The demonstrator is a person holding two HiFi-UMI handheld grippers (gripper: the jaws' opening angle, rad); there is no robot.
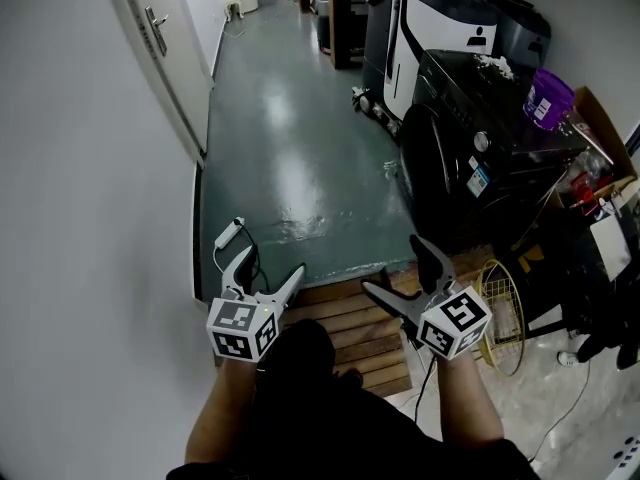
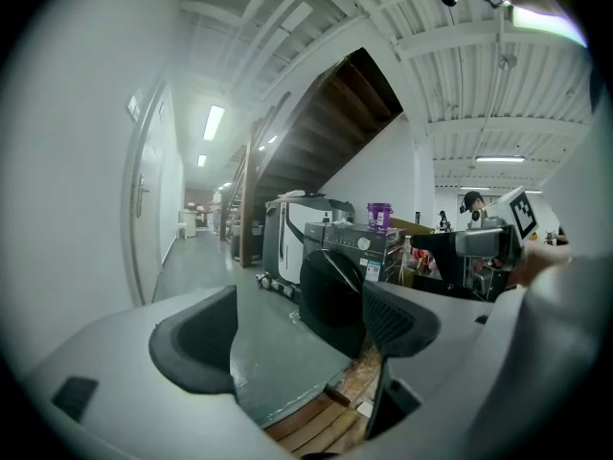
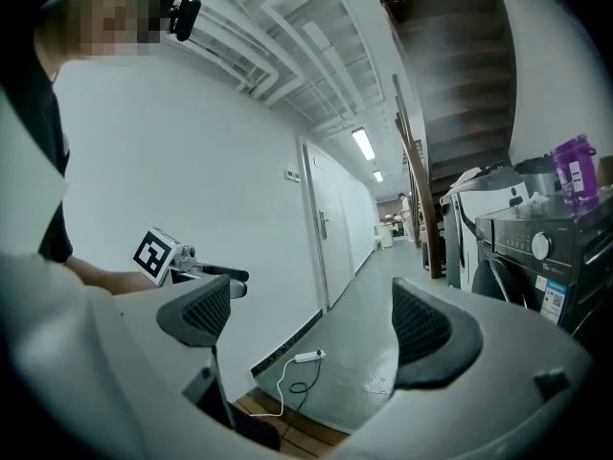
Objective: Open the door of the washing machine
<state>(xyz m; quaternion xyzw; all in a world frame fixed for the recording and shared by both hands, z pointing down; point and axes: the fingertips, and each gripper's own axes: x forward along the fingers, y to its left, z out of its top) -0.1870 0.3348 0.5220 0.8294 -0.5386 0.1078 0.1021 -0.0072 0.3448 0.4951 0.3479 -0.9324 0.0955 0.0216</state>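
A black front-loading washing machine (image 1: 480, 158) stands at the right, its round dark door (image 1: 428, 173) closed and facing the green floor. In the left gripper view the washing machine (image 2: 369, 247) and its door (image 2: 330, 290) lie ahead, well beyond the jaws. In the right gripper view only the washing machine's front edge (image 3: 546, 257) shows at the right. My left gripper (image 1: 270, 263) and right gripper (image 1: 392, 265) hover low over a wooden platform, some way short of the machine. Both are open with nothing between their jaws, as the left gripper (image 2: 299, 329) and right gripper (image 3: 311, 324) show.
A purple bucket (image 1: 548, 98) sits on the washer. A white-and-black machine (image 1: 420, 18) stands behind it. A power strip (image 1: 228, 234) with its cord lies on the floor by the left wall. A white room door (image 1: 150, 28) is far left. A wire basket (image 1: 505, 303) leans at the right.
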